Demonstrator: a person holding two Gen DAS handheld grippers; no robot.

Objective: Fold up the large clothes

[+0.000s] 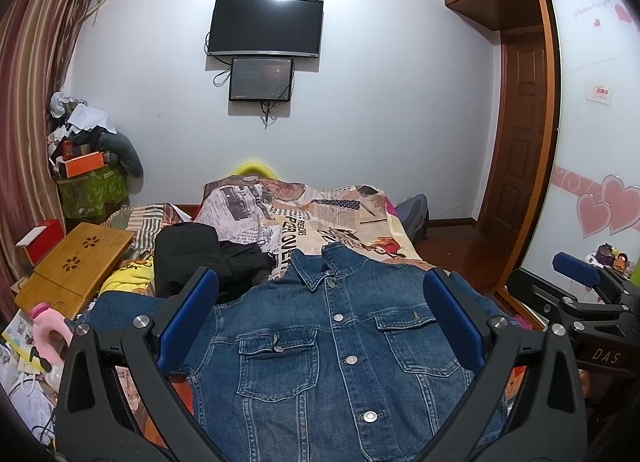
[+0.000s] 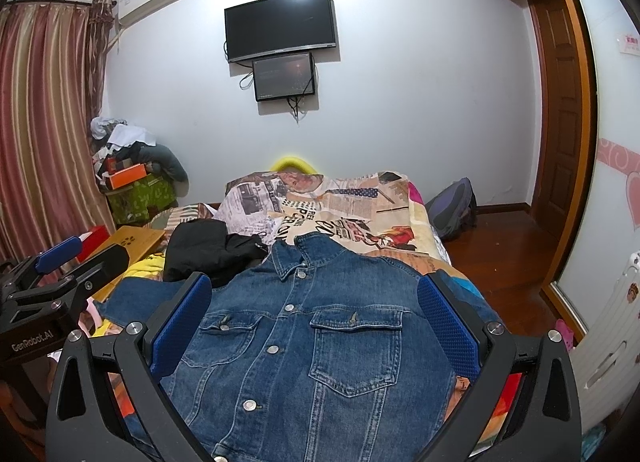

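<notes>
Left wrist view, left to right. Striped curtain (image 1: 28, 62) from 9 to 11 o'clock. Clutter pile with orange box (image 1: 85, 163) at 9. Bamboo lap tray (image 1: 76, 268) on the bed's left edge at 8. Black garment (image 1: 208, 258) bunched just left of center, touching the jacket's shoulder. Denim jacket (image 1: 332, 358) lies face up on the bed (image 1: 392, 230), buttoned, collar pointing to 12, filling center to 6 o'clock. One sleeve spreads out toward 8. Newspaper-print blanket (image 1: 304, 210) beyond the collar. TV (image 1: 266, 27) on the wall at 12, smaller screen (image 1: 261, 79) right under it. Wardrobe (image 1: 520, 102) at 2.

Left gripper (image 1: 320, 310) hovers over the jacket chest, blue fingers (image 1: 188, 314) spread wide, released, nothing between them. Right gripper (image 1: 576, 274) at 3 o'clock, beside the bed edge.

Right wrist view: left gripper (image 2: 60, 262) at 9, right gripper (image 2: 314, 314) over the jacket's front, fingers (image 2: 448, 322) wide apart, empty. Backpack (image 2: 452, 206) on the floor at 3.
</notes>
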